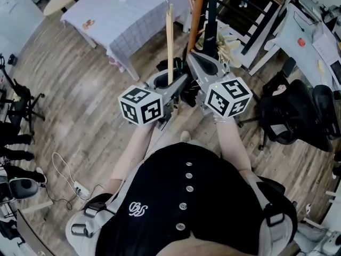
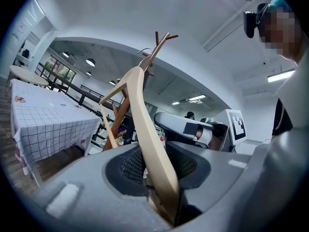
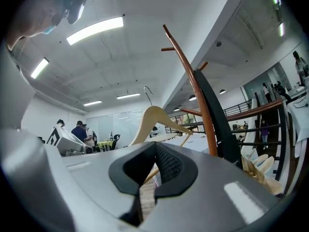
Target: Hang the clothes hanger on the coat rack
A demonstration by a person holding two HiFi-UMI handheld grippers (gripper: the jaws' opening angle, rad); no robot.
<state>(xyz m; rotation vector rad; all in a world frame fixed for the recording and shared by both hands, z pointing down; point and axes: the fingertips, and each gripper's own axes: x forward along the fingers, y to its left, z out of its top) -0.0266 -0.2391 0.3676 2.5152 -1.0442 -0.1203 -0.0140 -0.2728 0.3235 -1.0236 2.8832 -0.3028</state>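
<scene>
- Currently: left tongs [image 2: 154, 170] clamped on the clothes hanger [image 2: 142, 110], low on one of its arms. The pale wood fills the gap between the pads.
- Hanger stands near upright at upper centre of the head view, with its metal hook [image 1: 167, 1] topmost. Judged reason: gripped low and upright, the hook is free to go over a peg.
- Right tongs [image 3: 145, 178] narrowly apart, nothing between the pads, and floor [image 1: 80, 89] shows through the slot. The hanger lies beyond their tips, apart from them.
- Right tongs sit just right of the hanger in the head view. Judged role: on hand to steady the hanger, no contact yet.
- Coat rack [image 1: 196, 15], a brown wooden pole, stands at top centre of the head view, just right of the hook. A black upright [image 1: 211, 15] runs beside it.
- Rack pegs [image 3: 169, 48] branch off high in the right gripper view. Hook is on none of them, so the hanging step is not yet done.
- Tabletop [image 1: 122, 15] under a checked cloth, upper left of the head view, plays no part.
- Containers: none in use. Pale items [image 1: 226, 44] are heaped by the rack's foot; cannot tell what they are or what holds them.
</scene>
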